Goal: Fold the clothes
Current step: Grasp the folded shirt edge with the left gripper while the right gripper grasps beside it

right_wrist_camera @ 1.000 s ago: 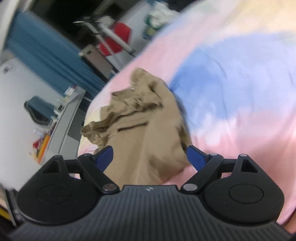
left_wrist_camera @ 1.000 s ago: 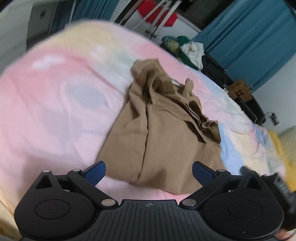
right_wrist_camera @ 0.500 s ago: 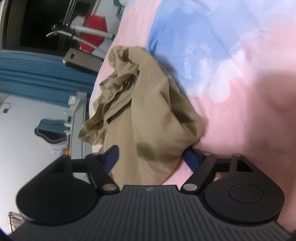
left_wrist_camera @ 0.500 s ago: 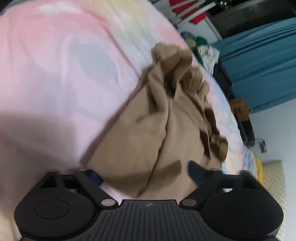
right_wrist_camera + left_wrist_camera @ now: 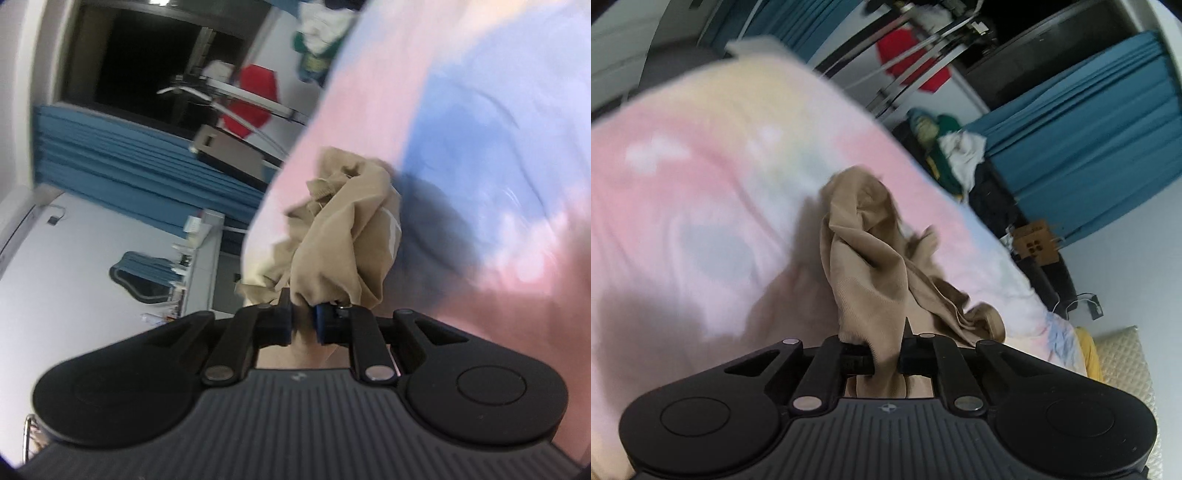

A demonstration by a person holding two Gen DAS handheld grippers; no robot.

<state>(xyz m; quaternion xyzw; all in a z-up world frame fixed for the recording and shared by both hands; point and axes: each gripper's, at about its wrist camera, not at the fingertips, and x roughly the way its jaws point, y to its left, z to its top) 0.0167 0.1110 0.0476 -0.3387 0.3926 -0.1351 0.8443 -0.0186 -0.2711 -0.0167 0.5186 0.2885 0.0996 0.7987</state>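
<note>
A tan garment (image 5: 875, 266) lies crumpled on a pastel pink, blue and yellow bedspread (image 5: 683, 206). In the left wrist view my left gripper (image 5: 886, 360) has its jaws closing and pinching the garment's near edge, with cloth bunched between the pads. In the right wrist view the same tan garment (image 5: 343, 240) hangs lifted in a bundle from my right gripper (image 5: 303, 325), whose jaws are closing on another part of its edge, blue pads pressing the cloth. The far end of the garment still trails on the bedspread (image 5: 498, 147).
A pile of other clothes (image 5: 945, 147) sits past the bed's far edge, by blue curtains (image 5: 1089, 147). A metal rack with a red item (image 5: 912, 62) stands behind. A cardboard box (image 5: 1034, 245) and a yellow cushion (image 5: 1123, 365) lie at the right. A desk (image 5: 199, 258) stands left.
Both grippers went from wide open around the garment's near edge to clamped on it. Both have risen, lifting and bunching the cloth off the bedspread.
</note>
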